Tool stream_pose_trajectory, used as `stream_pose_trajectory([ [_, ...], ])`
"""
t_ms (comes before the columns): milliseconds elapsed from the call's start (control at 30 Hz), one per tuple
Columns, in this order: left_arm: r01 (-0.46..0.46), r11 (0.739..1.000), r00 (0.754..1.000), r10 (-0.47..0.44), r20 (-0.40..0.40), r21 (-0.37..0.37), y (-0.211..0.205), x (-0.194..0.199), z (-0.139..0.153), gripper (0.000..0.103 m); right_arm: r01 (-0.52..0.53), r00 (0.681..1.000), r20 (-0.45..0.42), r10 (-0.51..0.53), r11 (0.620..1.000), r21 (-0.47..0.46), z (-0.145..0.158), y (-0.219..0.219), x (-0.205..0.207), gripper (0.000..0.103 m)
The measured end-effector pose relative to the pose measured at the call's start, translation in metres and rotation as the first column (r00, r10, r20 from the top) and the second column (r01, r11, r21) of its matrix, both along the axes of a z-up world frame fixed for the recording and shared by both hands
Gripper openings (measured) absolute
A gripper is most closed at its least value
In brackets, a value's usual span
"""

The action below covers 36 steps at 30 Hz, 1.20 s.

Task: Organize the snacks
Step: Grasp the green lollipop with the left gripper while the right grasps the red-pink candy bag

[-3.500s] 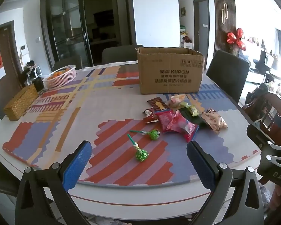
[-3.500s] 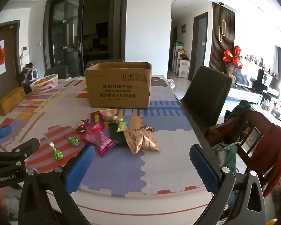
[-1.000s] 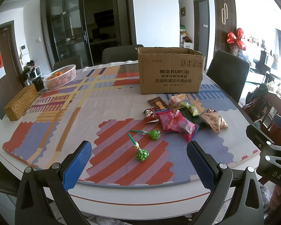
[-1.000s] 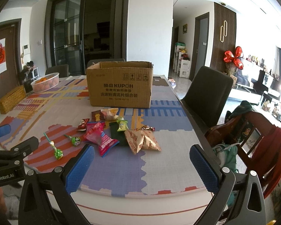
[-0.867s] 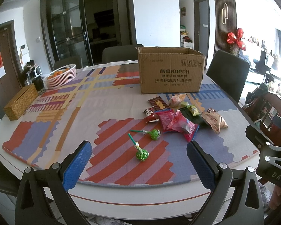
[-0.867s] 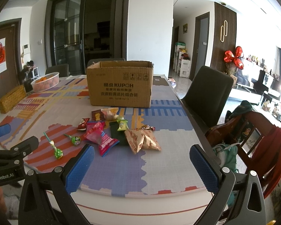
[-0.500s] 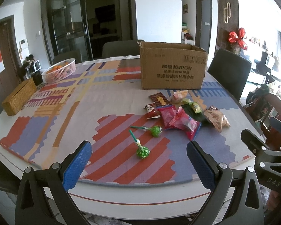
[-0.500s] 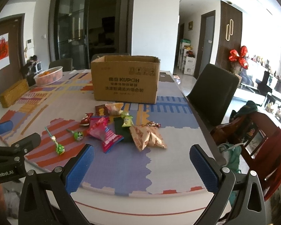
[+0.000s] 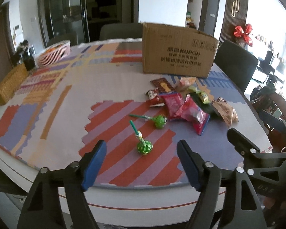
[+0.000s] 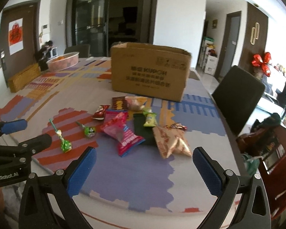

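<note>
A heap of snack packets lies on the patterned table mat: pink packets [image 9: 192,112] [image 10: 122,131], a tan packet [image 9: 225,110] [image 10: 171,141] and small sweets. Two green lollipops lie left of the heap, the near one [image 9: 144,147] [image 10: 65,145] and the far one [image 9: 160,121] [image 10: 89,130]. Behind stands an open cardboard box [image 9: 179,51] [image 10: 150,72]. My left gripper [image 9: 142,144] hovers over the near lollipop, which shows between its closing jaws untouched by the pads. My right gripper [image 10: 144,150] is open and holds nothing, just short of the pink packet.
A pink basket [image 9: 55,53] and a woven box [image 9: 9,84] sit at the far left of the table. Dark chairs [image 9: 236,63] [image 10: 238,95] stand behind and to the right. The rounded table edge [image 10: 143,215] is close below the grippers.
Both grippers have come forward and lower toward the snacks, so the snacks look larger. The left jaws have narrowed around the near lollipop. The right jaws stay wide.
</note>
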State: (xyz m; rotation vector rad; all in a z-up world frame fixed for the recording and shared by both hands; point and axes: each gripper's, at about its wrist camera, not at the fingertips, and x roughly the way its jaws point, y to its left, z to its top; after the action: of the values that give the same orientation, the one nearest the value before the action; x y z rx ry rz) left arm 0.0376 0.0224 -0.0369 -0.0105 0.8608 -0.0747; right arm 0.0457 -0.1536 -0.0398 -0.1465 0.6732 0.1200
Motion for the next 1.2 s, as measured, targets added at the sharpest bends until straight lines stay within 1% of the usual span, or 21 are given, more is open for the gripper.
stream_pose_trajectory([
  [233,0.006,0.999,0.995,-0.010,-0.096,-0.040,0.003,0.019,-0.022,0.059,-0.084,0.995,-0.051,0.082,0.996,-0.024,-0.015,0.018,0.023,0.095],
  [367,0.017,0.999,0.991,-0.023,-0.131,-0.048,0.000,0.028,-0.031,0.055,-0.123,0.989,-0.085,0.119,0.992,-0.041,-0.024,0.025,0.037,0.091],
  [667,0.040,0.998,0.984,-0.047,-0.173,-0.044,-0.005,0.045,-0.046,0.043,-0.187,0.976,-0.133,0.175,0.979,-0.083,-0.039,0.032,0.059,0.082],
  [900,0.059,0.998,0.981,-0.063,-0.181,-0.031,-0.009,0.052,-0.051,0.037,-0.231,0.964,-0.155,0.215,0.968,-0.095,-0.047,0.038,0.073,0.075],
  [1033,0.065,0.997,0.981,-0.069,-0.183,-0.027,-0.011,0.055,-0.052,0.032,-0.249,0.960,-0.158,0.233,0.964,-0.093,-0.048,0.041,0.080,0.073],
  [1167,0.069,0.997,0.979,-0.074,-0.190,-0.029,-0.011,0.057,-0.054,0.026,-0.269,0.953,-0.168,0.250,0.958,-0.097,-0.052,0.045,0.086,0.066],
  [1200,0.070,0.997,0.979,-0.075,-0.192,-0.031,-0.011,0.057,-0.055,0.026,-0.272,0.952,-0.172,0.254,0.958,-0.093,-0.053,0.045,0.087,0.065],
])
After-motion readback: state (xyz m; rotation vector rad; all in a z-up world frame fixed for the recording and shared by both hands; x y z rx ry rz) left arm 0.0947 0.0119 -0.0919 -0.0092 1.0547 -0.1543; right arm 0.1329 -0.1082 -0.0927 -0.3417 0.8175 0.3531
